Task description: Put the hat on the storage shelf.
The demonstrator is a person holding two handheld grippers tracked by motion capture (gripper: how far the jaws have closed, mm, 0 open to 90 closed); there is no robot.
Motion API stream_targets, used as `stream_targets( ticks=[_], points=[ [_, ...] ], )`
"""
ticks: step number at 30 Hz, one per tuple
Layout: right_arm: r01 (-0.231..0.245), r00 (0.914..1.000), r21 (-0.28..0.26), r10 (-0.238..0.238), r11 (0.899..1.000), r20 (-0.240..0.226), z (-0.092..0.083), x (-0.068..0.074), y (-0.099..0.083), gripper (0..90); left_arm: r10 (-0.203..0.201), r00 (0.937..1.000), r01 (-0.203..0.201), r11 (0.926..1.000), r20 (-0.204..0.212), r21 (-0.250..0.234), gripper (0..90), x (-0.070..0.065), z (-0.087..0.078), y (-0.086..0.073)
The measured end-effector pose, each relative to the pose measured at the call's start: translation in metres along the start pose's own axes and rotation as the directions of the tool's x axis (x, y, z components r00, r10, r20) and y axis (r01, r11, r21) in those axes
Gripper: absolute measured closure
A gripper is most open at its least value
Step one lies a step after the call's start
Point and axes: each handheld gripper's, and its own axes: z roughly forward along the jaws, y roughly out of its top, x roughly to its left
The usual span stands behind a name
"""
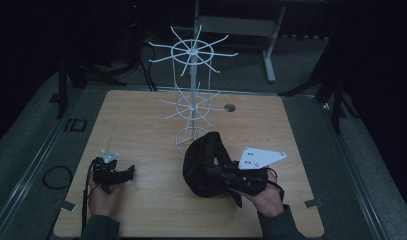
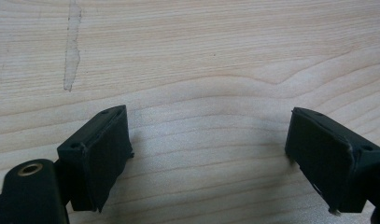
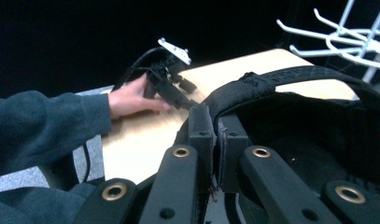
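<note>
High view: the right gripper (image 1: 226, 176) pinches the black cap (image 1: 203, 162) by its rim at five o'clock of the white rack (image 1: 191, 95) — carry step, hooking next — while the left gripper (image 1: 122, 175) rests spread, empty.

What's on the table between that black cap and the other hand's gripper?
Nothing: in the high view, only bare wooden table lies between the black cap and the left gripper.

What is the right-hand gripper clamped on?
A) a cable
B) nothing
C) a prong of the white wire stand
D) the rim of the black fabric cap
D: in the right gripper view the right gripper has its jaws pressed together on the strap-like rim of the black fabric cap.
</note>
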Motion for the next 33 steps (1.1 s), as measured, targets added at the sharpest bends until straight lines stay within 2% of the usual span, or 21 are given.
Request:
stream_targets(
  ticks=[17, 33],
  points=[
    [0.014, 0.9972, -0.053, -0.018, 0.998, -0.073, 0.018, 0.001, 0.022, 86.9, 0.001, 1.0000, -0.001, 1.0000, 0.000, 0.002, 14.3, 0.000, 0.000, 0.000],
    [0.019, 0.9916, -0.065, -0.027, 0.998, -0.127, 0.033, 0.006, 0.031, 87.0, 0.000, 1.0000, 0.000, 1.0000, 0.000, 0.000, 14.2, 0.000, 0.000, 0.000]
  ],
)
